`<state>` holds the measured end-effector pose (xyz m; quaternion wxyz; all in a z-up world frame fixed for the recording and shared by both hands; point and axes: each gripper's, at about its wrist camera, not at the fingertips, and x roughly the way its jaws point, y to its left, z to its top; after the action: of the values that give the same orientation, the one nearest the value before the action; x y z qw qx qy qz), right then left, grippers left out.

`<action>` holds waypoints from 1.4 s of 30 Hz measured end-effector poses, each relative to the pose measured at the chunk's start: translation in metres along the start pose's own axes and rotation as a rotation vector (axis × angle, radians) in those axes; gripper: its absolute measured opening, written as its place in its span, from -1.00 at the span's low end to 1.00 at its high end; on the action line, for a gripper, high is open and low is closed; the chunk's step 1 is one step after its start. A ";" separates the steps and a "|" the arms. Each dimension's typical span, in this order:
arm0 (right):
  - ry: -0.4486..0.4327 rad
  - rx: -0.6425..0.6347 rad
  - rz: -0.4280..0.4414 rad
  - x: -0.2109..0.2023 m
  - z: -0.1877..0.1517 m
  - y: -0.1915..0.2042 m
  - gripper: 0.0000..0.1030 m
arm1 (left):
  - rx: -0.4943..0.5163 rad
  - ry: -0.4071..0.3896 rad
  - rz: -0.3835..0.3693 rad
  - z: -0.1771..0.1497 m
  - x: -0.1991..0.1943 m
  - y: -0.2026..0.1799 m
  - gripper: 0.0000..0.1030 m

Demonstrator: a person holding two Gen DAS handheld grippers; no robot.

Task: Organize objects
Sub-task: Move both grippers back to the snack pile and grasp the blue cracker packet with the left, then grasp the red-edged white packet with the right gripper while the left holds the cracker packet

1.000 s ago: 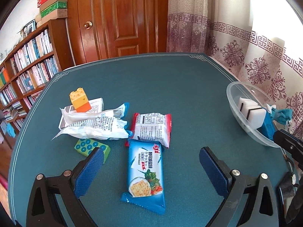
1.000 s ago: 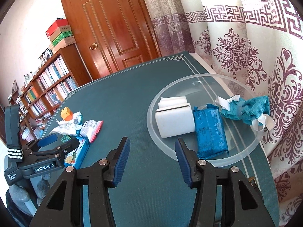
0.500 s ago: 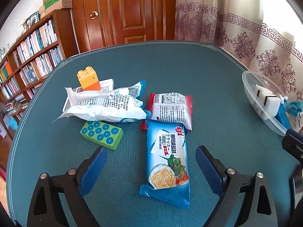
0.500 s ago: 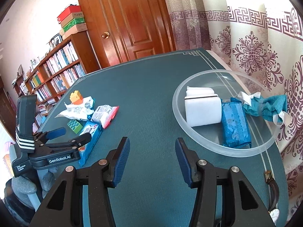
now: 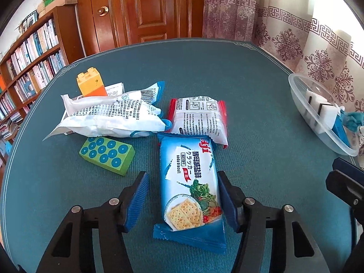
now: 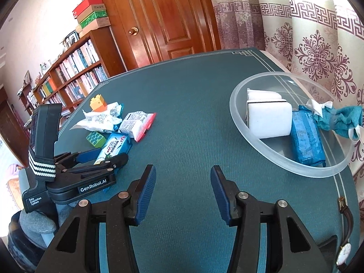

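Tongs status: my left tongs (image 5: 182,195) stand open, pads either side of the blue cracker packet (image 5: 190,182) lying flat on the worktop (image 5: 261,118); the right pad looks just touching its edge. I judge the packet light, slippery and crushable: I grip across the middle, gently. My right tongs (image 6: 183,193) hang open, empty; the clear bowl (image 6: 268,150) sits ahead to their right.

Black tool (image 6: 183,194) w/ blue ribbed pads (image 6: 145,191), silver screws.
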<state>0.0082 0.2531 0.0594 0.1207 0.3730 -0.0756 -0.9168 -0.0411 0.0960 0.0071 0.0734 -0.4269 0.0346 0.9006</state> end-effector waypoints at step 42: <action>0.195 -0.271 0.212 0.133 0.072 0.085 0.08 | -0.066 -0.025 -0.077 -0.028 -0.025 0.048 -0.15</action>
<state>-0.1198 0.1380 0.0414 0.2726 0.4301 0.0218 -0.8604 -0.0120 0.0429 0.0083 0.0946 -0.4187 -0.0125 0.9031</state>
